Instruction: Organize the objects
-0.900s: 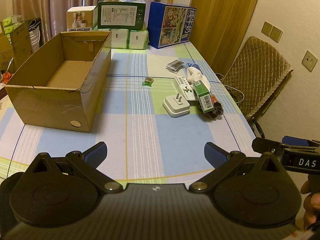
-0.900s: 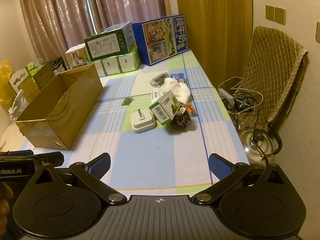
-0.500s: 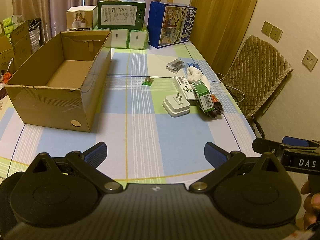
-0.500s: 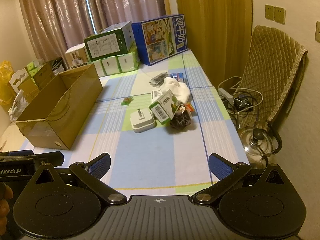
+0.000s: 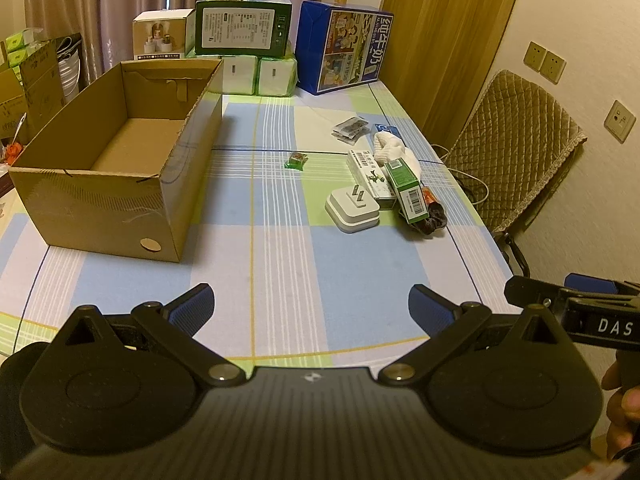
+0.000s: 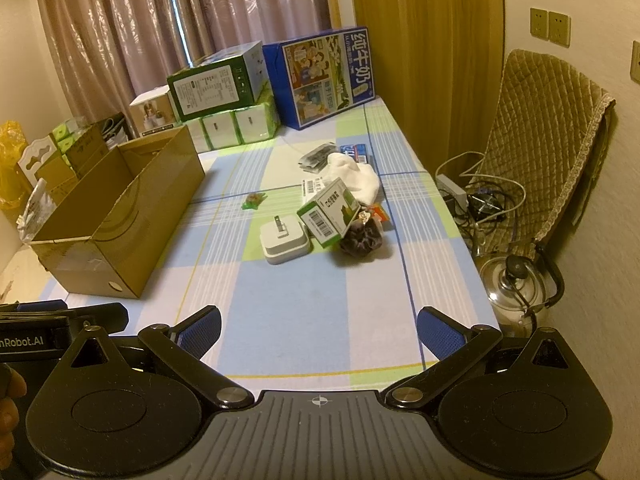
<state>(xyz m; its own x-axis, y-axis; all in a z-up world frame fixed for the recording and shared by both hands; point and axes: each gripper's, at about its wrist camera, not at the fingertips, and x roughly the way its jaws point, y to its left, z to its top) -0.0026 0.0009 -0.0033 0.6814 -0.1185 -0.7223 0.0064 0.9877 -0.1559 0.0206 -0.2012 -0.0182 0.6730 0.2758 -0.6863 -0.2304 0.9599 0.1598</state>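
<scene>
An open cardboard box (image 5: 120,160) (image 6: 120,216), with nothing inside, stands on the left of the checked tablecloth. A loose pile lies right of centre: a white plug adapter (image 5: 352,208) (image 6: 285,240), a green carton (image 5: 406,186) (image 6: 328,212), a white cloth (image 5: 394,148) (image 6: 354,176), a dark bundle (image 5: 434,220) (image 6: 362,238), a long white box (image 5: 370,178) and small packets (image 5: 350,128). A small green sweet (image 5: 296,160) (image 6: 253,200) lies apart. My left gripper (image 5: 310,312) and right gripper (image 6: 318,330) are both open, holding nothing, over the table's near edge.
Stacked boxes (image 5: 244,24) and a blue milk carton case (image 5: 344,50) line the far end of the table. A quilted chair (image 5: 512,148), cables (image 6: 480,196) and a kettle (image 6: 516,288) are off the table's right side. More boxes (image 5: 36,76) stand at the left.
</scene>
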